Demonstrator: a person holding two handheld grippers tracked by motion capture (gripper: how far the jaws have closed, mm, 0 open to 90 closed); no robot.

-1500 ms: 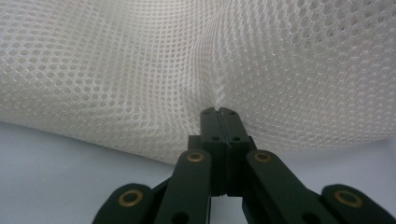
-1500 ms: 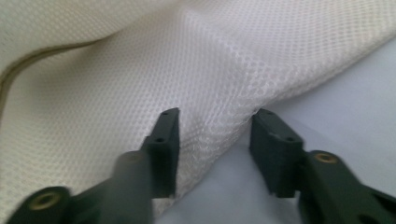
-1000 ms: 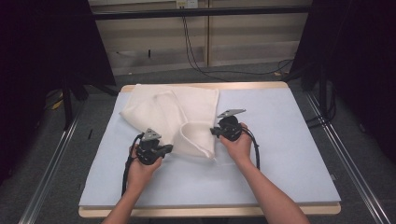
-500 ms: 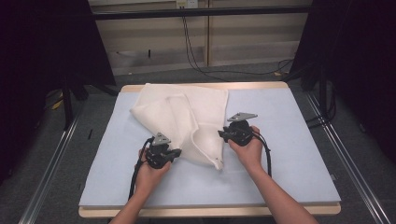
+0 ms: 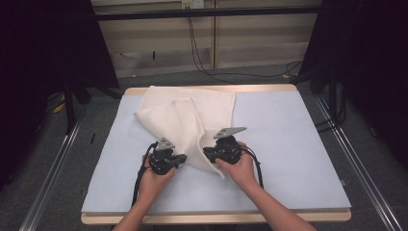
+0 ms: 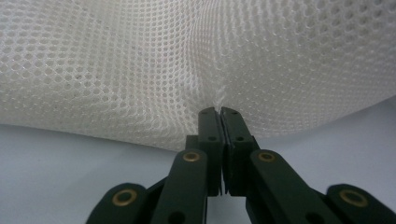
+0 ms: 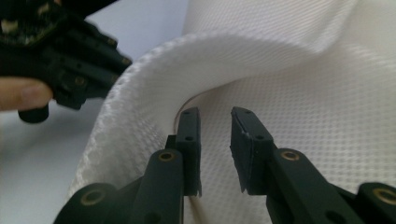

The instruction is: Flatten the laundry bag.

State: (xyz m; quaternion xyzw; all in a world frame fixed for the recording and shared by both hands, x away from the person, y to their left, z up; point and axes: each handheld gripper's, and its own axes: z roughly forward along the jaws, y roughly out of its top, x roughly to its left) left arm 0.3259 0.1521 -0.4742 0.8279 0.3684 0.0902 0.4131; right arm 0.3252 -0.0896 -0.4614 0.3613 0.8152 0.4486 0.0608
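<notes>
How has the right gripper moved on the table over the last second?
Yes. The right gripper has come toward the table's near edge and slightly left, nearer the left gripper, beside the white mesh cloth.

No text, label, brand, number or sign can be read in any of the views.
</notes>
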